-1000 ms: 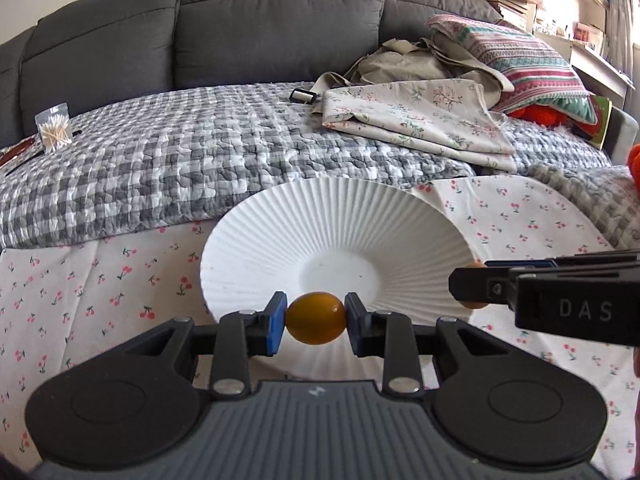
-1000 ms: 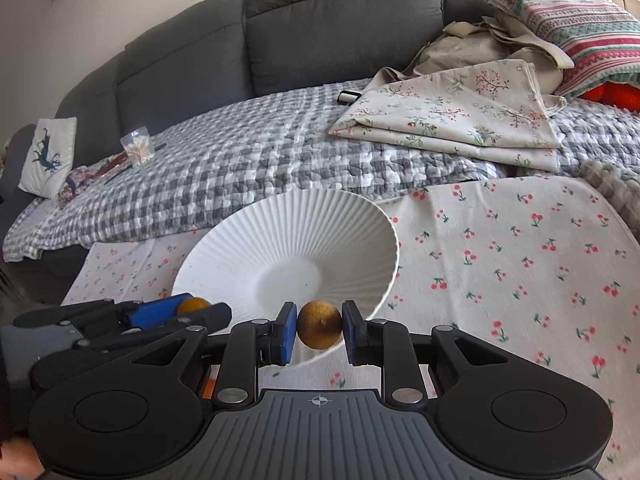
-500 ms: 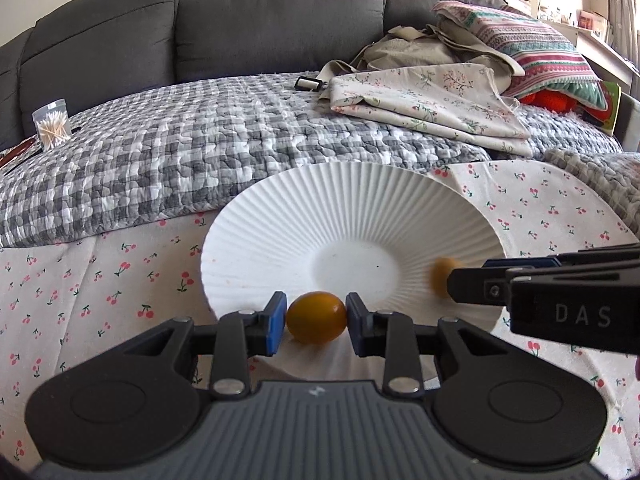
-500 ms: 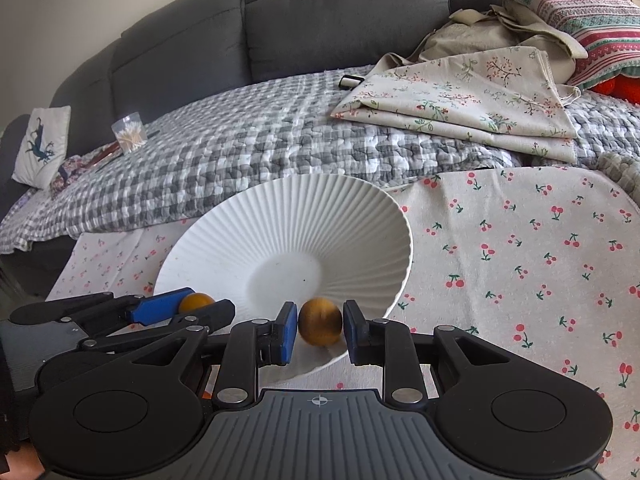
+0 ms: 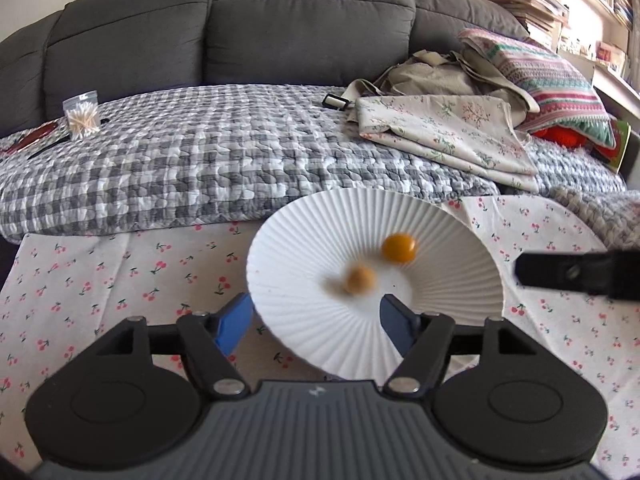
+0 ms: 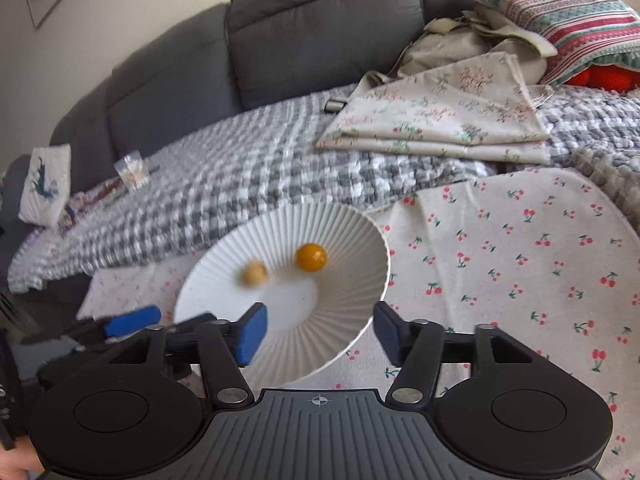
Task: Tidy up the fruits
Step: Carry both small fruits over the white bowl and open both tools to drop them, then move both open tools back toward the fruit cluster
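A white ribbed bowl (image 5: 440,240) (image 6: 352,236) sits on the cherry-print cloth. Two small fruits lie inside it: a bright orange one (image 5: 398,247) (image 6: 311,257) and a paler, blurred one (image 5: 360,279) (image 6: 255,273). My left gripper (image 5: 316,326) is open and empty at the bowl's near rim. My right gripper (image 6: 318,330) is open and empty, also at the near rim. The right gripper's finger shows at the right of the left wrist view (image 5: 576,274); the left gripper's blue pad shows at the lower left of the right wrist view (image 6: 132,320).
The cherry-print cloth (image 5: 120,272) (image 6: 520,248) covers the surface. Behind it a grey checked quilt (image 5: 200,160) lies on a dark sofa (image 5: 300,28), with folded floral fabric (image 5: 440,128), a striped pillow (image 5: 552,76) and a bag of swabs (image 5: 82,116).
Both grippers have opened and let go of their fruits, which now lie in the bowl, the paler one still rolling. Both grippers have drawn back and up.
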### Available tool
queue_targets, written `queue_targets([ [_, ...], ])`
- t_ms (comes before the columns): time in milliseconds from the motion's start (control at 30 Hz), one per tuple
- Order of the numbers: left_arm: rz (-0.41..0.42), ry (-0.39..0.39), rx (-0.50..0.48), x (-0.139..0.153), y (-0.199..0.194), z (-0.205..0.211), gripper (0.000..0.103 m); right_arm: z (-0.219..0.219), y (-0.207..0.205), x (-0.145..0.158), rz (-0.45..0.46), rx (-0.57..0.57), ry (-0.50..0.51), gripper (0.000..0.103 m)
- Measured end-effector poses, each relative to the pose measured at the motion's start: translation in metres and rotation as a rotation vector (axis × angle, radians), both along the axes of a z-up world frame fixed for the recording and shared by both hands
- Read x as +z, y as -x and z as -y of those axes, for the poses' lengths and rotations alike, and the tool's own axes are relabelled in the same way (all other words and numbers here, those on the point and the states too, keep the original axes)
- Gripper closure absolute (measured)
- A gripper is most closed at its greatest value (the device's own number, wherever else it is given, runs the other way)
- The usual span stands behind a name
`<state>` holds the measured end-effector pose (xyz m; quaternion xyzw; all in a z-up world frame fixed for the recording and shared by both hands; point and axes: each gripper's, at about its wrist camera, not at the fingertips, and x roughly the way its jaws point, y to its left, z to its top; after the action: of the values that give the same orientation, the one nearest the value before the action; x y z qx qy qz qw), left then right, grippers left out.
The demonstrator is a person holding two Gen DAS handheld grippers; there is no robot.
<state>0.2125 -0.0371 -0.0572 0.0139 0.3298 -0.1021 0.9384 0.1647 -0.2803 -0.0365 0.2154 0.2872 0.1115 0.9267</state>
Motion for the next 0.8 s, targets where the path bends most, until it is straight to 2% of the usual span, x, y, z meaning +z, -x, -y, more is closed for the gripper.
queue_targets([
  [100,0.001,0.009,0.020,0.009,0.009,-0.008,0.026,0.012,0.011,0.008,0.015,-0.042,-0.016,0.021],
  [233,-0.008,0.035,0.026,0.019,0.022,-0.016,0.022,0.023,0.027,0.013,0.015,-0.092,-0.035,0.018],
  [333,-0.022,0.053,0.016,0.023,0.033,-0.018,0.020,0.024,0.043,0.016,0.020,-0.092,-0.051,0.012],
  [633,-0.044,0.047,-0.003,0.027,0.076,-0.028,0.012,0.017,0.090,0.018,0.021,-0.076,-0.035,0.010],
  [800,-0.064,0.108,0.014,0.027,0.091,-0.042,0.008,0.007,0.111,0.011,0.007,-0.053,-0.001,0.010],
])
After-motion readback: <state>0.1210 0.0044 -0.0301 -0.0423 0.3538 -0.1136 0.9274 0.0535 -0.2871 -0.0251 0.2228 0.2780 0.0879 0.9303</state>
